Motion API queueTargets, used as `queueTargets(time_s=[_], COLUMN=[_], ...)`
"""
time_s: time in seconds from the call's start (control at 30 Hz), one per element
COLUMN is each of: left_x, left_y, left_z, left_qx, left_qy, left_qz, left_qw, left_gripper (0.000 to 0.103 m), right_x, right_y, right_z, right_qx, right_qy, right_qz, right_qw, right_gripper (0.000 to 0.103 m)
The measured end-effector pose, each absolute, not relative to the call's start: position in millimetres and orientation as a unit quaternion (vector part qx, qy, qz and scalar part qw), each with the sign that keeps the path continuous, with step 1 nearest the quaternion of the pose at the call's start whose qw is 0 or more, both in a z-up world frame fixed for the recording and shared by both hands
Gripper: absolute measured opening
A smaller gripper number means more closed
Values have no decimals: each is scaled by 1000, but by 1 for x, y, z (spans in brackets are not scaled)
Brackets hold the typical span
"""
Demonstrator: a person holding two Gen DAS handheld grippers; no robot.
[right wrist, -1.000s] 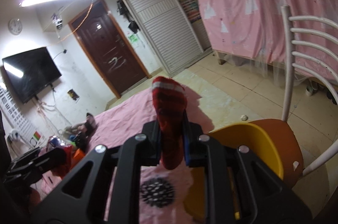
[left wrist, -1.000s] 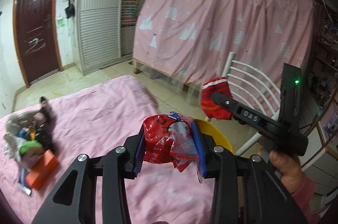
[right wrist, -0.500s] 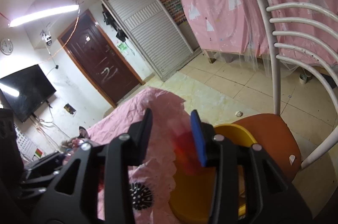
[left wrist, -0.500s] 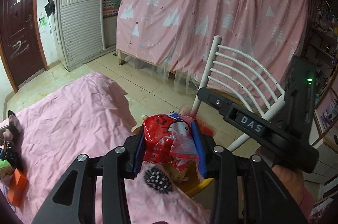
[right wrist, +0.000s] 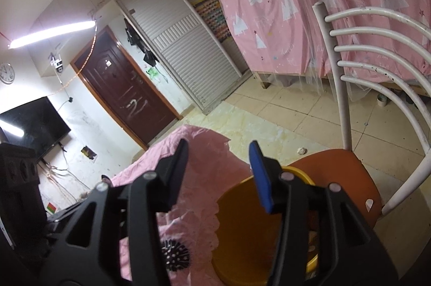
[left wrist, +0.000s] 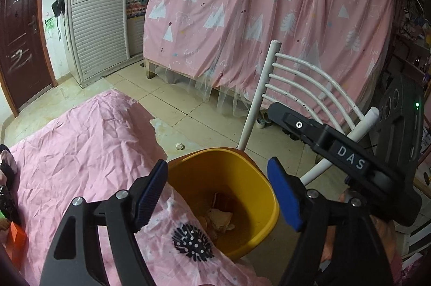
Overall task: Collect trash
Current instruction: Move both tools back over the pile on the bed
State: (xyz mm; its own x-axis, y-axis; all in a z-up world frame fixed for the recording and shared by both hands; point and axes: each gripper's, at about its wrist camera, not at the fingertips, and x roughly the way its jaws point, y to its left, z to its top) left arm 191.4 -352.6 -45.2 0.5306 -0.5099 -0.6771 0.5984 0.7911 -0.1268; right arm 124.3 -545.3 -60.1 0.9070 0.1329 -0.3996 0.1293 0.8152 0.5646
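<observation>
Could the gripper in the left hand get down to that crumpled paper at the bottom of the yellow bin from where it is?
Probably yes. The left gripper hangs over the yellow bin, its jaws opening with nothing between them, and the crumpled paper lies in plain sight below. The bin's mouth is uncovered; only the depth might be awkward.

My left tongs [left wrist: 215, 194] are matt black plastic with ribbed blue pads and shiny metal screw heads; my right tongs [right wrist: 219, 172] look the same. Below them, the yellow bin [left wrist: 258, 194] is smooth, slightly glossy plastic. The pink cloth [left wrist: 80, 151] on the table left of my tongs is thin and creased. Beyond them the chair back [left wrist: 301, 75] is white painted metal, chipped, and the floor tiles [left wrist: 177, 102] are glossy and stained.
</observation>
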Motion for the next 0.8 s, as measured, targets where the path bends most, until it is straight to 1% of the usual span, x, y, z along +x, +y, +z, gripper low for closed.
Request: queueTargets(time_s=[0.1,0.17,0.23,0.3,0.37,0.57,0.6,0.67,0.73,0.8], left_x=[190,188,187,185,185,184,183,181,178,177], left_y=[-345,-336,-325,-314,-300,-251,-243,-222,-202,-183], left_z=[-43,-40,-34,-29,-24,-13,-12,-11,-10,-9], left_qx=[59,56,50,44,36,10,7,-2,-2,-4], left_qy=[363,360,353,347,344,333,334,331,323,317], left_qz=[-316,-313,-310,-302,-295,-262,-256,-246,-226,-207], left_qw=[874,877,882,887,891,906,907,911,919,925], left_gripper=[67,67,67,67,68,70,71,72,73,74], right_x=[127,128,132,136,138,151,154,159,165,171], right_y=[-538,-532,-524,-515,-506,-475,-468,-456,-439,-423], right_z=[-59,-57,-55,-52,-50,-41,-40,-38,-36,-35], right_qx=[299,296,288,278,270,242,237,226,212,202], right_qy=[220,221,224,229,232,243,246,251,257,264], right_qz=[6,11,17,24,29,50,55,64,76,88], right_qw=[929,929,931,933,934,938,938,939,940,939], right_gripper=[46,53,56,57,63,67,68,75,78,79])
